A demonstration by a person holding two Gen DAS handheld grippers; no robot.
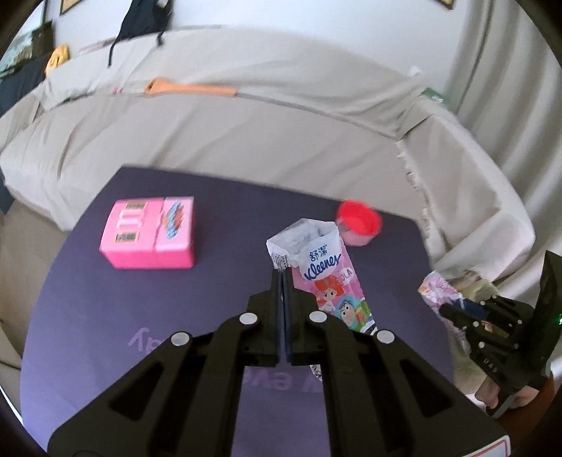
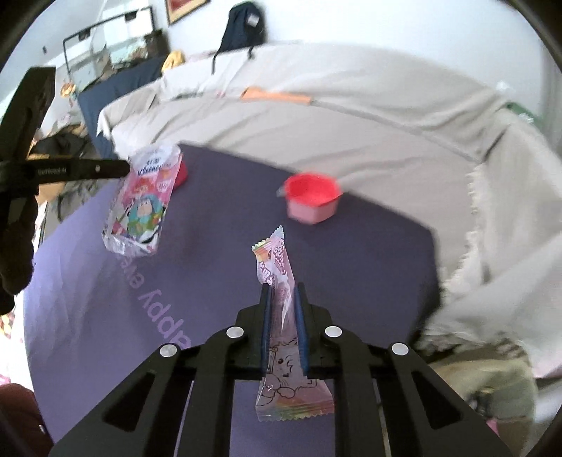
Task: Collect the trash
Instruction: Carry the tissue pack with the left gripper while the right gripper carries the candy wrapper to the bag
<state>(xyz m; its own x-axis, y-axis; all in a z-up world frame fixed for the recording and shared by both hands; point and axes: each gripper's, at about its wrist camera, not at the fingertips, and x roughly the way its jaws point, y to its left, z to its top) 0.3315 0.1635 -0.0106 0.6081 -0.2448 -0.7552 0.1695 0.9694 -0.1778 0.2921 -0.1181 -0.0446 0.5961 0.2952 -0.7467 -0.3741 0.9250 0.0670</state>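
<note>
In the left wrist view my left gripper [image 1: 282, 277] is shut on the torn edge of an empty pink Kleenex tissue packet [image 1: 323, 267] with cartoon figures, which hangs above the purple table [image 1: 105, 316]. The right wrist view shows that packet [image 2: 140, 207] dangling from the left gripper [image 2: 124, 168] at the left. My right gripper [image 2: 282, 291] is shut on a long pink snack wrapper [image 2: 275, 260], held off the table. The right gripper [image 1: 446, 309] and its wrapper [image 1: 435, 290] also show at the right edge of the left wrist view.
A pink box [image 1: 149, 232] lies on the table's far left. A small pink cup with a red top [image 2: 311, 198] stands near the far edge. Behind the table runs a sofa under a beige cover [image 2: 316, 105], with a dark backpack [image 2: 242, 24] on it.
</note>
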